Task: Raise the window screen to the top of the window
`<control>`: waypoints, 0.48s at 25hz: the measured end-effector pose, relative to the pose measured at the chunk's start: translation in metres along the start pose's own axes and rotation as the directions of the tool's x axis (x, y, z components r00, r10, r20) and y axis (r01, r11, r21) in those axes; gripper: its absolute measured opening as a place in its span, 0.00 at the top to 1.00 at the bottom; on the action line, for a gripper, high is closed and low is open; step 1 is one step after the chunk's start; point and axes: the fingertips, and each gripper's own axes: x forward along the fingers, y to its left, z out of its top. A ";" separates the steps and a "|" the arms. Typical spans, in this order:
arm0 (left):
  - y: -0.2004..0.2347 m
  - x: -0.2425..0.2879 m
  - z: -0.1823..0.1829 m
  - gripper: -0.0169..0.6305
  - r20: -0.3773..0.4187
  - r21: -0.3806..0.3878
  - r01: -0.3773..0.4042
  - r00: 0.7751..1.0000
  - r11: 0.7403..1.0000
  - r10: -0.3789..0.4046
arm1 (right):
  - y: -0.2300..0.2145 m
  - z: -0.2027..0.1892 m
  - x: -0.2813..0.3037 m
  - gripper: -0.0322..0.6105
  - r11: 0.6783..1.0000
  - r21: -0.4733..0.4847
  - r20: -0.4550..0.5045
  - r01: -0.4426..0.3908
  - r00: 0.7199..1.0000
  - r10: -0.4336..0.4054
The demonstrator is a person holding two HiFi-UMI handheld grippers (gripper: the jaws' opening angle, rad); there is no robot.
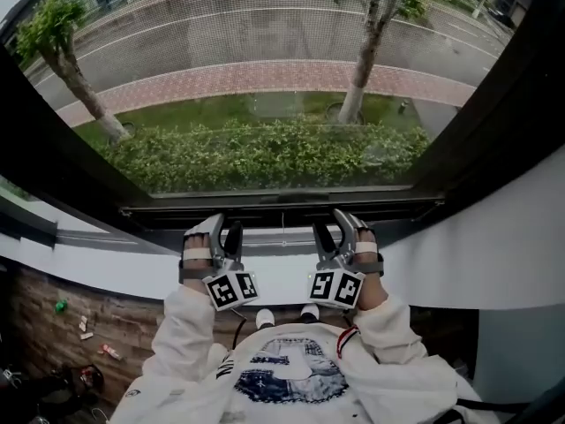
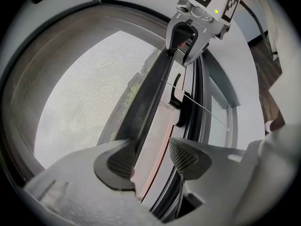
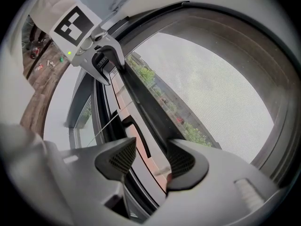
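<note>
Screen bar between claw pads: gripper views

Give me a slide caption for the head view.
Left gripper and right gripper straddle the bottom bar of the lowered window screen, jaws open, hedge and street beyond.

Wood-patterned floor, small green object and a few scattered scraps on it.

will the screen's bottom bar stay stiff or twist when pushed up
The bottom bar is a long, slim dark rail: probably stiff, but apt to tilt and jam if lifted at one end. The mesh looks thin, likely light and floppy.
</note>
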 end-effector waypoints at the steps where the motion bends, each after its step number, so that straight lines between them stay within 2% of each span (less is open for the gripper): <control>1: 0.001 -0.001 0.001 0.62 0.001 0.004 -0.002 1.000 1.000 0.002 | -0.001 0.001 -0.001 0.63 1.000 0.000 0.002 0.004 1.000 -0.004; 12: 0.019 -0.007 0.009 0.62 0.011 0.004 -0.023 1.000 1.000 0.023 | -0.019 0.012 -0.007 0.63 1.000 0.011 0.020 0.028 0.999 -0.028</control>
